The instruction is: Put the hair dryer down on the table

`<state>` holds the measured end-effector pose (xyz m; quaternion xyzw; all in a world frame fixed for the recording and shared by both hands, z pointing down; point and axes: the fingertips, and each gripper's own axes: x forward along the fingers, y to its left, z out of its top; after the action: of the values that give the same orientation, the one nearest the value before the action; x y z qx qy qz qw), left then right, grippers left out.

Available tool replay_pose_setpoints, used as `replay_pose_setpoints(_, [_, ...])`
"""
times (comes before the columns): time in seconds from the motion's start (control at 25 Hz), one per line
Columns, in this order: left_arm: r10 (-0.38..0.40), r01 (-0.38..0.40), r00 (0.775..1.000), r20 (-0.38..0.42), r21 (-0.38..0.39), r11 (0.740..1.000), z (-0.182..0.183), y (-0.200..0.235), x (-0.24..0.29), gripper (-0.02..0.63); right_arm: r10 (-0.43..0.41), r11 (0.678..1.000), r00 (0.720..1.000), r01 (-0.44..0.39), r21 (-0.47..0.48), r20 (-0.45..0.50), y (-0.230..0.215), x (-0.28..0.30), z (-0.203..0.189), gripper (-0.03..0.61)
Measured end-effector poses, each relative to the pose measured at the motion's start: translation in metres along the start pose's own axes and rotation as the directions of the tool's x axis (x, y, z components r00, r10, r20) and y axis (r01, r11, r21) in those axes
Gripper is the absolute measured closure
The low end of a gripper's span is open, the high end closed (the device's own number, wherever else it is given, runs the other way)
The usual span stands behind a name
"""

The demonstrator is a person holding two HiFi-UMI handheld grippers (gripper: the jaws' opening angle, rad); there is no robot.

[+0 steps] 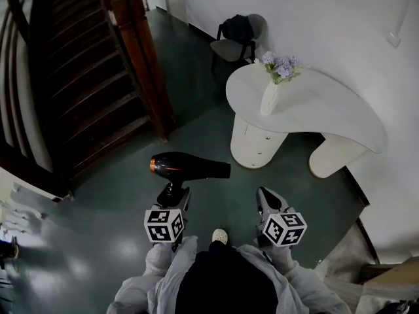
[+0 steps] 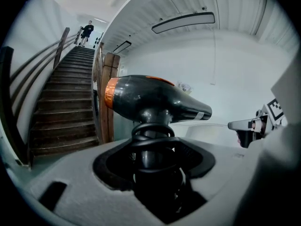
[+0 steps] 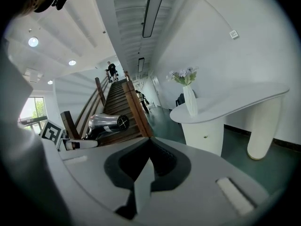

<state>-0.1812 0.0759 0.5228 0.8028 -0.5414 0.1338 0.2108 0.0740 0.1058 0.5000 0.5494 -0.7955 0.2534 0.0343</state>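
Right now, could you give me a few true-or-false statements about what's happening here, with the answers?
1. The hair dryer lies on the table. False: the left hand-held gripper holds it by the handle, above the floor.
2. A vase of purple flowers stands on the table. True.
3. The right hand-held gripper carries a brush. False: its jaws are together and empty.
4. A staircase rises at the person's left. True.

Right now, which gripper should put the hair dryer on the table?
Left. The left gripper grips the hair dryer by its handle. The right gripper is empty, jaws together, though nearer the table.
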Motion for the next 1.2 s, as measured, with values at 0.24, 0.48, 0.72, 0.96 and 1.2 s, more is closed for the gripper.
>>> replay_pose_setpoints(0.24, [0.001, -0.001, 1.000, -0.005, 0.000, 1.000, 0.010, 0.014, 0.026, 0.342, 0.032, 0.999, 0.999, -0.032, -0.003, -0.026, -0.002, 0.035, 0.004, 0.569])
replay_pose_setpoints(0.48, [0.001, -0.001, 1.000, -0.030, -0.016, 1.000, 0.005, 0.021, 0.035, 0.342, 0.051, 0.999, 0.996, -0.050, 0.016, -0.067, 0.005, 0.049, -0.010, 0.569])
replay_pose_setpoints(0.72, [-0.011, 0.010, 0.998, -0.067, -0.016, 1.000, -0.002, 0.027, 0.061, 0.342, 0.040, 0.999, 0.996, -0.038, 0.026, -0.081, -0.003, 0.072, -0.012, 0.569])
replay_pose_setpoints(0.96, [-0.053, 0.052, 0.995, -0.083, -0.014, 0.999, 0.023, 0.041, 0.121, 0.342, -0.002, 0.999, 0.998, 0.005, 0.041, -0.067, -0.026, 0.119, 0.011, 0.569])
replay_pose_setpoints(1.2, [-0.100, 0.102, 0.993, -0.069, 0.015, 0.995, 0.086, 0.057, 0.198, 0.342, -0.047, 0.998, 0.999, 0.047, 0.030, -0.025, -0.050, 0.184, 0.074, 0.569])
